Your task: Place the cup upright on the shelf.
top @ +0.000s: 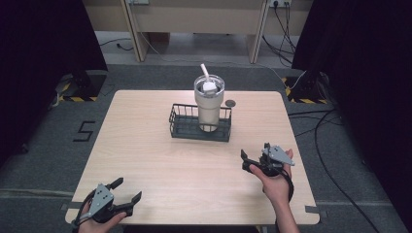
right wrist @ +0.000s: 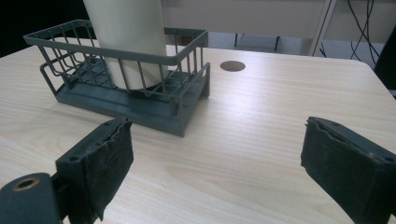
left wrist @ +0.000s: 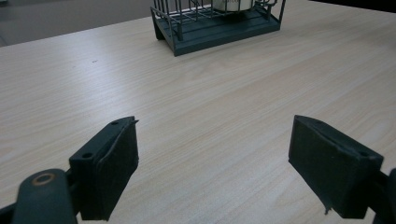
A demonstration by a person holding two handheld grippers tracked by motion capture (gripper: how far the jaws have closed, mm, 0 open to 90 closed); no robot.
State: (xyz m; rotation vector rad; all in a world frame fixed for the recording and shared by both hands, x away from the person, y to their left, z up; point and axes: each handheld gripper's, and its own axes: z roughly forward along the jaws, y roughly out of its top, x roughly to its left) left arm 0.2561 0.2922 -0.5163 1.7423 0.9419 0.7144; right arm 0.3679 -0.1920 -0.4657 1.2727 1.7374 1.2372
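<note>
A tall cream tumbler with a clear lid and white straw (top: 209,103) stands upright inside a dark wire basket (top: 180,127) toward the far middle of the pale wooden table (top: 145,160). The left gripper (top: 127,190) sits at the near left corner, jaws spread wide and empty. The right gripper (top: 254,151) hovers near the right edge, closer to the basket, jaws likewise spread and holding nothing.

A round grommet hole (top: 230,103) is seen in the wooden surface (top: 145,160), and cables (top: 335,179) are strewn over the grey floor (top: 43,145).
</note>
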